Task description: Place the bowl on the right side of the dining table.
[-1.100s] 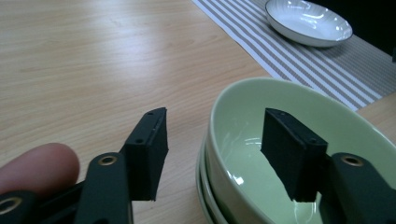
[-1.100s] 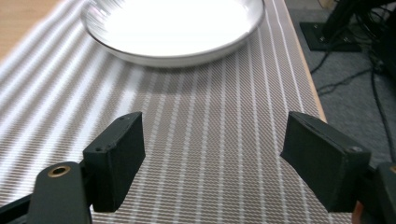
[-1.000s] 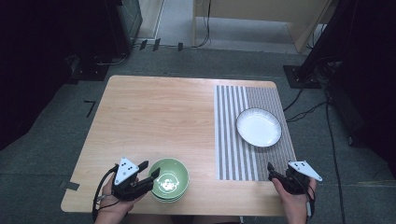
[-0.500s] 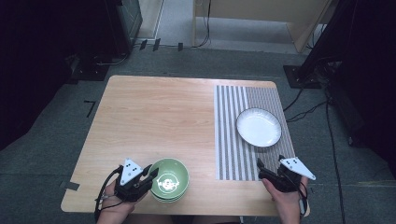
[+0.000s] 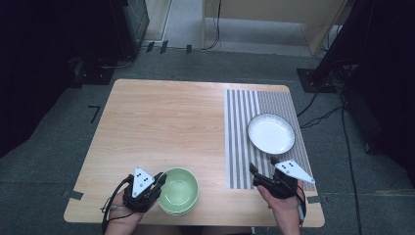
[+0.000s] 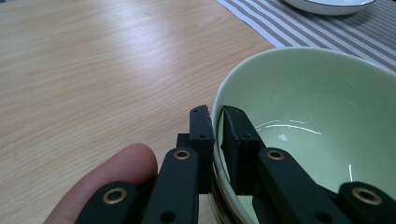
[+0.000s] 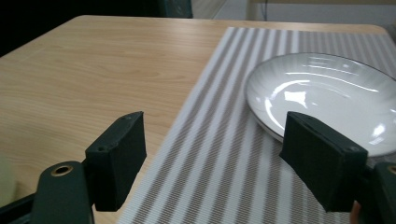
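Green bowl (image 6: 317, 121) — rim pinched by left gripper (image 6: 217, 123), base hidden — right gripper (image 7: 224, 154) spread.

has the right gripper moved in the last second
Yes: the right gripper has moved left along the striped mat, from its right edge toward the white plate.

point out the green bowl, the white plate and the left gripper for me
green bowl (image 5: 179, 190): high view, on its inner floor.
white plate (image 5: 270, 133): high view, on its centre.
left gripper (image 6: 217, 122): left gripper view, midway between its fingertips, which pinch the bowl's rim.
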`<state>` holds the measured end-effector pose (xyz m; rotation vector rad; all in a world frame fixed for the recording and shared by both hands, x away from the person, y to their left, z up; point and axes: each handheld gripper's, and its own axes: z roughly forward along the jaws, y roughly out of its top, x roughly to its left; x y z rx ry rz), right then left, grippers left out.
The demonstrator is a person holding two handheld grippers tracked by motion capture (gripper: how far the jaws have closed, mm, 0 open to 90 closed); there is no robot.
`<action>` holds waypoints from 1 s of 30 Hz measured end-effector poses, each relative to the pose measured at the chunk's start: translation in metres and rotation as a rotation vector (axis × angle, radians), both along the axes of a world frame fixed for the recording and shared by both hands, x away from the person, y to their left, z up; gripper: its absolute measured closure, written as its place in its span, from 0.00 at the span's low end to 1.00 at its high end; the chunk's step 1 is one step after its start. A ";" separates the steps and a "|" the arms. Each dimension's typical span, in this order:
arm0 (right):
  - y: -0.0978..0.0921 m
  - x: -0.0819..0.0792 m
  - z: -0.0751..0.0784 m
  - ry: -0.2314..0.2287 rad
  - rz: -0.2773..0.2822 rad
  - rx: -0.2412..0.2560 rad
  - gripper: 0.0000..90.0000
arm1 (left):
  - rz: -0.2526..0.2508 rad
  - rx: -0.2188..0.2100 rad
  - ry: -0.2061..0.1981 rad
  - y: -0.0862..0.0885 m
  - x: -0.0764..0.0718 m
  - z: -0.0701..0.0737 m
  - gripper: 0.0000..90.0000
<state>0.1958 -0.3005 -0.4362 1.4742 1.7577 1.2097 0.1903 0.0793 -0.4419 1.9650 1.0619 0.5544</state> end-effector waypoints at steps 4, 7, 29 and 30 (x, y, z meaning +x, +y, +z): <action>0.020 0.003 0.006 0.001 0.057 0.008 0.28 | 0.007 -0.012 -0.020 -0.001 -0.001 0.000 0.92; 0.036 0.005 0.011 -0.002 0.110 0.018 0.32 | 0.005 -0.019 -0.036 -0.002 -0.001 0.002 0.92; 0.150 0.018 0.002 0.070 0.456 0.035 0.49 | -0.020 0.002 -0.183 -0.007 -0.009 0.008 0.93; 0.151 0.018 -0.001 0.079 0.459 0.038 0.50 | -0.021 0.002 -0.189 -0.007 -0.010 0.008 0.93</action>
